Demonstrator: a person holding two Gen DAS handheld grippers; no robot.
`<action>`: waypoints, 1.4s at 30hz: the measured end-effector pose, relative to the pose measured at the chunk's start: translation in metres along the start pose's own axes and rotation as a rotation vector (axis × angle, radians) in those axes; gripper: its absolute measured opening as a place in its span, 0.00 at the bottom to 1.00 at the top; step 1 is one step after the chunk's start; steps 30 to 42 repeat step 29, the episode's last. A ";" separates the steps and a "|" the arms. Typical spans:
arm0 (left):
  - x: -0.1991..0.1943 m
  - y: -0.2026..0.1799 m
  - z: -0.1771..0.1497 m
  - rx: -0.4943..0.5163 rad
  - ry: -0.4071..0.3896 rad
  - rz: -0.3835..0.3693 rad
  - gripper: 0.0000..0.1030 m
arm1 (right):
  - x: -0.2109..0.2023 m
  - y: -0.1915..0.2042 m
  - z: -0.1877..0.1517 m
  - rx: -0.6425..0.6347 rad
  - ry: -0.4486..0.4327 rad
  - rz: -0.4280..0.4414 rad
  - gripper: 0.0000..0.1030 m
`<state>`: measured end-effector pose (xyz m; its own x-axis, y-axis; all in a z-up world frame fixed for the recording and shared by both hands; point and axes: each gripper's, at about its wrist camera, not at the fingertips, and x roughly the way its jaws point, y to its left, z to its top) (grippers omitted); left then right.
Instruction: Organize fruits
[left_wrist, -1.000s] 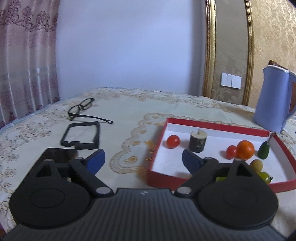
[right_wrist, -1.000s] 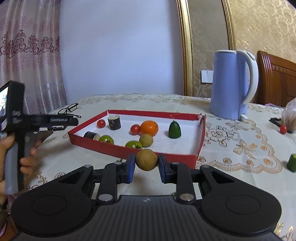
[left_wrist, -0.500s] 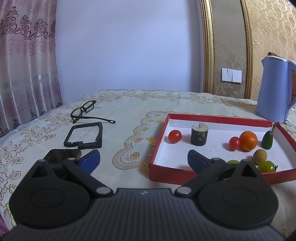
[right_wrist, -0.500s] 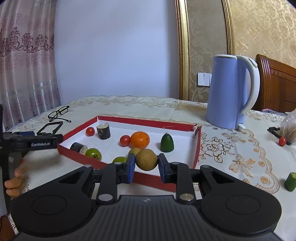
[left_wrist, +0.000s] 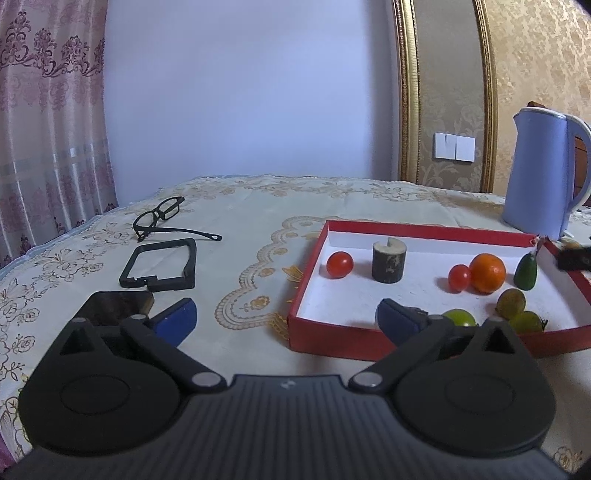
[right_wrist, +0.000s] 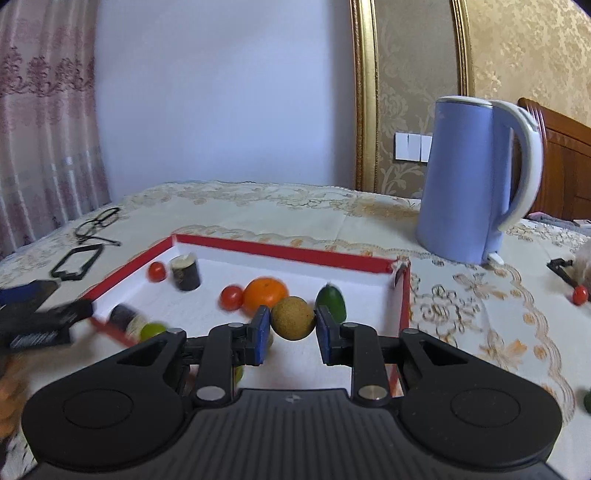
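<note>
Right gripper: your right gripper (right_wrist: 291, 325) is clamped on a round tan-brown fruit (right_wrist: 293, 318), one blue pad pressing each side of it.
Held fruit: you carry it above the white floor of the red tray (right_wrist: 284, 252), near the tray's front edge, in front of the orange (right_wrist: 266, 294) and just beside the green pointed fruit (right_wrist: 331, 303).
Left gripper: your left gripper (left_wrist: 286, 318) is spread wide with nothing between the blue pads; one pad is over the tablecloth (left_wrist: 240, 258), the other at the tray's near wall.
Tray contents, left view: a red tomato (left_wrist: 340, 264) sits beside a short dark cylinder (left_wrist: 388, 261); a smaller tomato (left_wrist: 459, 278) touches the orange (left_wrist: 487, 273); the green pointed fruit (left_wrist: 526, 272) stands upright near the right wall; a brownish fruit (left_wrist: 511, 302) and two green ones (left_wrist: 459, 317) lie toward the front.
Outside the tray: a small red tomato (right_wrist: 580, 294) lies on the cloth well to the right.
Table: black glasses (left_wrist: 162, 218) and a black rectangular frame (left_wrist: 160, 268) lie to the left of the tray; a blue kettle (right_wrist: 476, 184) stands behind its far right corner.
Blur: the right view is smeared, so the items at the tray's left front corner are hard to tell.
</note>
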<state>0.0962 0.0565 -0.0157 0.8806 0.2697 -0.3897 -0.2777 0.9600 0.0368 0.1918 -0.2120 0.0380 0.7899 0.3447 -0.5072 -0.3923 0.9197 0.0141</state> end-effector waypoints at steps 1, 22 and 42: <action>0.000 0.001 0.000 -0.001 0.001 -0.009 1.00 | 0.009 -0.001 0.004 0.012 0.003 0.001 0.26; -0.010 -0.010 -0.004 0.067 -0.018 -0.054 1.00 | -0.057 0.060 -0.065 -0.425 0.048 0.233 0.84; -0.002 0.004 -0.003 -0.006 0.029 -0.089 1.00 | -0.029 0.060 -0.066 -0.385 0.155 0.331 0.92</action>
